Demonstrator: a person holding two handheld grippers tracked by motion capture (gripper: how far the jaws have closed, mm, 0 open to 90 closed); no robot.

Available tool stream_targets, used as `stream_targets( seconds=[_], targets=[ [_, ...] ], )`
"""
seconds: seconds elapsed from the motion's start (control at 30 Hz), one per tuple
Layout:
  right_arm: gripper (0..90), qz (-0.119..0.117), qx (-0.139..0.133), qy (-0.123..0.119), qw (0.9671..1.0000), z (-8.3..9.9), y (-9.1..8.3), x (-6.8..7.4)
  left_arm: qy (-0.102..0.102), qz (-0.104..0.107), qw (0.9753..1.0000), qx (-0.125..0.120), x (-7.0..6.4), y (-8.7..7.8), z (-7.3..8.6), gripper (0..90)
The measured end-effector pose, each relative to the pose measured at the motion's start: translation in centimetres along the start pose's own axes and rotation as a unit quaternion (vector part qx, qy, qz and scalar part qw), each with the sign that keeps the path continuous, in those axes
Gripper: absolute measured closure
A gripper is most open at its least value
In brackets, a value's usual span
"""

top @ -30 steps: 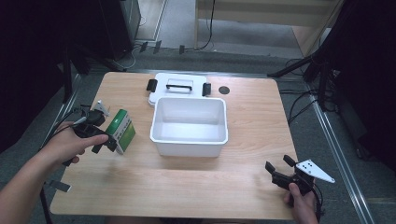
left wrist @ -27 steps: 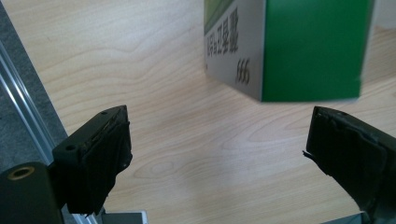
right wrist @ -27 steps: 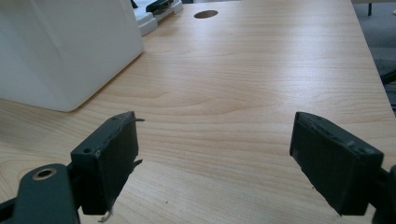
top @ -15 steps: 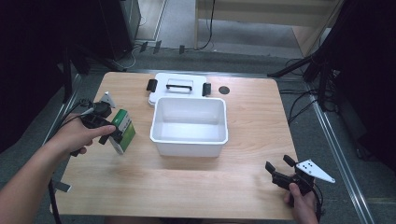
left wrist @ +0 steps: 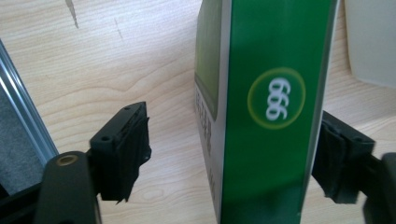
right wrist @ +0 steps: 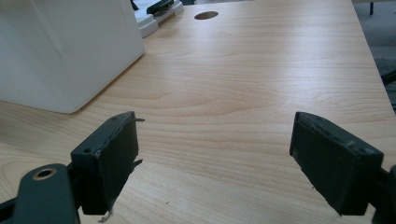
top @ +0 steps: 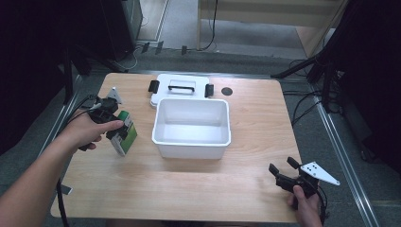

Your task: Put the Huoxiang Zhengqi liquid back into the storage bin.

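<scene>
Green box (left wrist: 271,107) stands upright on the table (top: 246,189) just left of the white bin (top: 191,127), between the wide jaws of your left gripper (top: 116,124), so center it before closing, while your right gripper (top: 288,172) rests wide and empty.

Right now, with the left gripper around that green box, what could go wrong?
The left gripper stands open around the green box: one jaw touches it, the other stands clear, so closing could push it sideways or tip it. The white bin sits close beside the box, so a swing might knock its wall.
</scene>
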State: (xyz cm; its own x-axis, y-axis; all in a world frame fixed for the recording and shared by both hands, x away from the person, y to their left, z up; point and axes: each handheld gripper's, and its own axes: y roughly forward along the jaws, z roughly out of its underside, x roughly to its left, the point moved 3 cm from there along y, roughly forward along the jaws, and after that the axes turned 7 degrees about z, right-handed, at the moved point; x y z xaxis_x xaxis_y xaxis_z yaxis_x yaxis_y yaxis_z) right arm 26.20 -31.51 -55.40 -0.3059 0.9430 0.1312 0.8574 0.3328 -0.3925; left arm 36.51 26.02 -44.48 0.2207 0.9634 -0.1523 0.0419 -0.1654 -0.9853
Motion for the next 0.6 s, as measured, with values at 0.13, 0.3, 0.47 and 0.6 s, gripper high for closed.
stream_targets(
  seconds=[0.13, 0.3, 0.47, 0.6],
  targets=[
    [15.6, 0.0, 0.001, -0.002, 1.0, 0.0, 0.0, 0.0, -0.004, 0.0, 1.0, -0.002, 0.0, -0.2, -0.5, 35.1],
    [15.6, 0.001, 0.001, -0.001, 1.0, 0.0, 0.0, 0.0, -0.007, -0.005, 0.9999, 0.007, 0.0, -0.1, -1.0, 37.2],
    [15.6, 0.001, 0.002, -0.002, 1.0, 0.0, 0.0, 0.0, 0.006, -0.006, 0.9999, 0.009, -0.3, 0.0, -1.3, 42.6],
    [15.6, 0.0, 0.001, -0.002, 1.0, 0.0, 0.0, 0.0, 0.013, -0.006, 0.9998, 0.012, -0.7, -0.2, -1.5, 50.7]
  ],
)
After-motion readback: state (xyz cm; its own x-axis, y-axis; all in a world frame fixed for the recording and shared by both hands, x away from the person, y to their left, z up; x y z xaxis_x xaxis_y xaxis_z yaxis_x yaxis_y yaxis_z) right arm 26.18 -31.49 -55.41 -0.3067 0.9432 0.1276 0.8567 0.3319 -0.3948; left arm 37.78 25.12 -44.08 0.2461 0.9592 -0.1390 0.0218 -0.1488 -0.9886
